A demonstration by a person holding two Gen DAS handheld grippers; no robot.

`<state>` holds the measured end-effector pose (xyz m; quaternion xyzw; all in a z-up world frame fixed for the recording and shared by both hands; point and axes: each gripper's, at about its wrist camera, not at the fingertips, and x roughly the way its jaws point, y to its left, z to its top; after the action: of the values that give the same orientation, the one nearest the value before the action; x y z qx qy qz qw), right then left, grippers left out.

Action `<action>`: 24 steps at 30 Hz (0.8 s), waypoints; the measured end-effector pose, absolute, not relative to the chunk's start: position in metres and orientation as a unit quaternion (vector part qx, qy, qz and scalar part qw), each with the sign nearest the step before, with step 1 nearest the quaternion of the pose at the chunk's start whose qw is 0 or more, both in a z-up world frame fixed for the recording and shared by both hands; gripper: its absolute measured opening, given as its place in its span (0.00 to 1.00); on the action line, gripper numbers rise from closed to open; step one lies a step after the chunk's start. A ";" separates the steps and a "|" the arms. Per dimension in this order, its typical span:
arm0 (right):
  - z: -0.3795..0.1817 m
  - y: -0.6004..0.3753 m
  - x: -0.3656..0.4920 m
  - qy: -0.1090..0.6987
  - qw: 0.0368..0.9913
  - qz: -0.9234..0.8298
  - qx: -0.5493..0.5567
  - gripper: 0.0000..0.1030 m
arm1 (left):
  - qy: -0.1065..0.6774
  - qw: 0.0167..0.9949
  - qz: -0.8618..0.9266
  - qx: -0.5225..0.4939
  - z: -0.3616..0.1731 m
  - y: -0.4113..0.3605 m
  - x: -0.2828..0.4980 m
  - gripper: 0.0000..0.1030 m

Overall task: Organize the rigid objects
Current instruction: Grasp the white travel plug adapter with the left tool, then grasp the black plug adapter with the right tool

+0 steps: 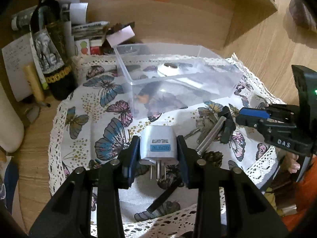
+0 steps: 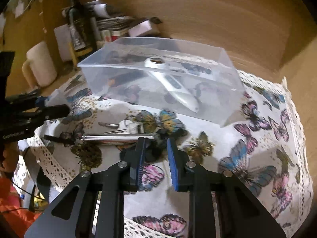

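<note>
The left claw (image 1: pixel 158 150) is clenched on one white travel adaptor (image 1: pixel 156 144), prongs toward the camera, just in front of the clear bin (image 1: pixel 223 88). Beside the adaptor lie a steel rod (image 1: pixel 211 136) and keys (image 1: pixel 202 128). The right claw (image 2: pixel 155 150) (released, holding nothing) hovers over the rod's end. Only the right view shows the white thermometer (image 2: pixel 174 87) lying whole inside the bin.

The white plug adapter (image 1: pixel 158 144) reads "TRAVEL ADAPTOR" and "FOR EXPORT ONLY"; the right hand-held gripper (image 1: pixel 240 117) reads "DAS".
</note>
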<state>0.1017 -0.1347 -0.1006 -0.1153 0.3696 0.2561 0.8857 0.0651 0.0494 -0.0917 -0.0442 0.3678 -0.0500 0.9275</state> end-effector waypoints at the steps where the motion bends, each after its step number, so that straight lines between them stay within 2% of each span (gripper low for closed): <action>1: -0.101 -0.137 0.106 0.376 0.887 0.246 -0.109 0.20 | 0.365 0.929 -0.050 -0.043 -0.091 0.048 0.064 0.36; 6: -0.112 -0.141 0.132 0.414 0.877 0.234 -0.069 0.20 | 0.360 0.931 -0.055 -0.039 -0.089 0.044 0.063 0.36; 8: -0.111 -0.138 0.135 0.412 0.878 0.235 -0.069 0.27 | 0.360 0.930 -0.056 -0.038 -0.090 0.043 0.063 0.36; 15: -0.114 -0.135 0.142 0.423 0.870 0.246 -0.065 0.27 | 0.359 0.931 -0.056 -0.039 -0.091 0.043 0.066 0.36; 18: -0.115 -0.140 0.148 0.431 0.868 0.240 -0.048 0.38 | 0.358 0.931 -0.057 -0.039 -0.091 0.042 0.067 0.36; 19: -0.116 -0.142 0.150 0.432 0.870 0.233 -0.045 0.45 | 0.357 0.932 -0.057 -0.038 -0.091 0.041 0.068 0.36; 20: -0.116 -0.143 0.151 0.433 0.870 0.234 -0.040 0.47 | 0.356 0.932 -0.057 -0.037 -0.090 0.040 0.068 0.36; 22: -0.118 -0.145 0.155 0.437 0.867 0.239 -0.027 0.47 | 0.355 0.933 -0.056 -0.035 -0.089 0.040 0.069 0.36; 24: -0.120 -0.146 0.158 0.441 0.861 0.254 -0.013 0.40 | 0.353 0.933 -0.055 -0.034 -0.088 0.040 0.070 0.36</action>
<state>0.1579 -0.1459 -0.1196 -0.0133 0.4409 0.2535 0.8609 0.0703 0.0398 -0.0883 -0.0345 0.3534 -0.0548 0.9332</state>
